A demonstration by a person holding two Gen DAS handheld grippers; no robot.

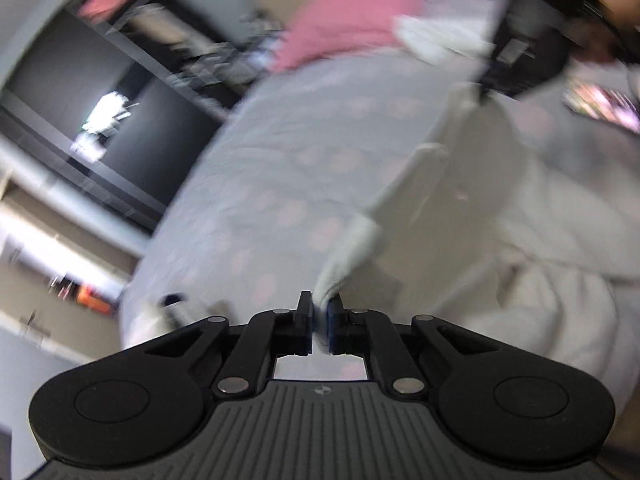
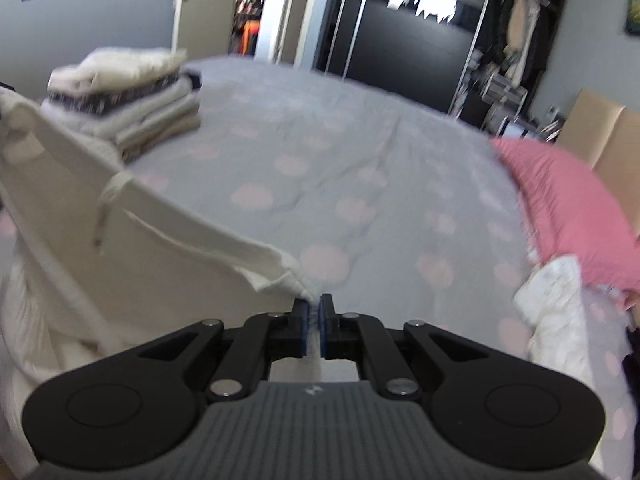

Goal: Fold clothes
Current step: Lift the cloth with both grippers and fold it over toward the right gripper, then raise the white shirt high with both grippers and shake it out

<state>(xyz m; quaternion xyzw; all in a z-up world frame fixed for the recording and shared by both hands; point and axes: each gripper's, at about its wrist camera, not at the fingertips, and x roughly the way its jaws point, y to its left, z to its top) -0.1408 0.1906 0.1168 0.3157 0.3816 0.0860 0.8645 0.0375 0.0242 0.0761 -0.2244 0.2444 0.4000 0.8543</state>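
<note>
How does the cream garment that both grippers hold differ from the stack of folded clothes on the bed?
The cream garment hangs unfolded above the bed, stretched between the right gripper and left gripper; the stack of folded clothes rests on the bed, untouched. The garment is one plain piece; the stack has several layers, one of them dark. Both are mostly cream or white fabric.

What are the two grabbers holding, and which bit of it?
Both hold one cream cloth garment. The left gripper and right gripper each pinch a bunched edge, stretching it above the bed.
</note>
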